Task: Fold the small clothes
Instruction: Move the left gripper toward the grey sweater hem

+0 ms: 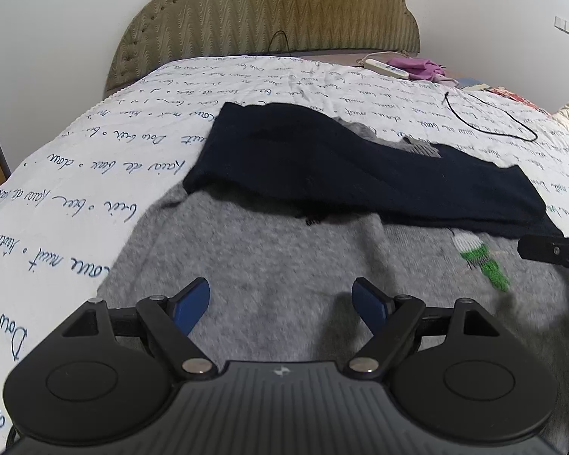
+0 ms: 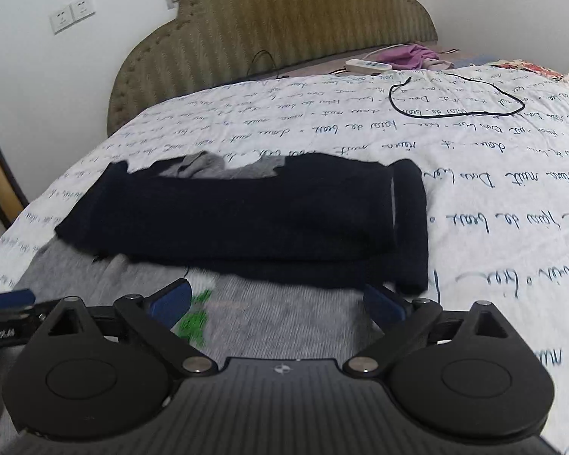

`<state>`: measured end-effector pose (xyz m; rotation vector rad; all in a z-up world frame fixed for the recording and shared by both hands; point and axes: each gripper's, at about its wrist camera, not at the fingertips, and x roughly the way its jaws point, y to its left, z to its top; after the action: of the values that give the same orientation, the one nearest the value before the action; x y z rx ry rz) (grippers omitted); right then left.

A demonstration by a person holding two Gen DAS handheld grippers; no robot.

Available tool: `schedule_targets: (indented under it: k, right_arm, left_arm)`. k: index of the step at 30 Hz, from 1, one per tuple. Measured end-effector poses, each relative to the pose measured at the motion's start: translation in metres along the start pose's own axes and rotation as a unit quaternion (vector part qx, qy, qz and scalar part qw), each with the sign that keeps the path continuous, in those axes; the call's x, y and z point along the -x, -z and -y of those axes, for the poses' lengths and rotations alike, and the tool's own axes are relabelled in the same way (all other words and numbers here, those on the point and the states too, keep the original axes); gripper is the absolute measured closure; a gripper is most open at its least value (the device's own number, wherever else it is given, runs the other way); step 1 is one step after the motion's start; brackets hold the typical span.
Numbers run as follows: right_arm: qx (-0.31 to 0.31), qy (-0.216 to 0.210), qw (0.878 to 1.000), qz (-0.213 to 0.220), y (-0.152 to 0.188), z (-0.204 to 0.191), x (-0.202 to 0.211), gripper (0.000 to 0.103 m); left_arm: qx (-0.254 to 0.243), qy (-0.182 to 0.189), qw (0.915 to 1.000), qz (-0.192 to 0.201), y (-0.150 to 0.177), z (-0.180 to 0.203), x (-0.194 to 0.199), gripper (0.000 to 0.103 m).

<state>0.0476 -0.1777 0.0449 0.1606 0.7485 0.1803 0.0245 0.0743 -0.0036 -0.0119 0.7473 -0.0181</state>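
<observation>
A small grey sweater [image 1: 269, 265] with a green and white motif [image 1: 481, 261] lies on the bed, its navy sleeves [image 1: 360, 174] folded across its upper half. My left gripper [image 1: 281, 299] is open and empty just above the grey fabric. My right gripper [image 2: 277, 303] is open and empty over the same grey sweater [image 2: 284, 318], just below the folded navy sleeves [image 2: 254, 212]. The green motif [image 2: 193, 322] shows by its left finger. A finger of the right gripper [image 1: 550, 252] shows at the right edge of the left wrist view.
A white quilt with blue script [image 1: 95, 174] covers the bed [image 2: 512, 197]. A black cable [image 2: 455, 94], a white remote [image 2: 368, 65] and purple cloth [image 2: 409, 55] lie near the padded headboard [image 2: 284, 22]. Wall sockets [image 2: 72, 13] are on the left wall.
</observation>
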Motion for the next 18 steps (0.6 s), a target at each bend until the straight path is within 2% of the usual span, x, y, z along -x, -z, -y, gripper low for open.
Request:
schedule_targets:
  k: [7,18]
  right_arm:
    - [-0.003,-0.018,1.0,-0.009,0.02,0.0,0.021,0.003]
    - [0.008,-0.062,0.998,-0.012,0.045,-0.008,0.058,0.002]
  left_arm:
    - [-0.021,-0.002,0.9998,0.004,0.014,0.006,0.012,0.02]
    - [-0.025,0.001,0.9997,0.004,0.026,0.008,0.029,0.02]
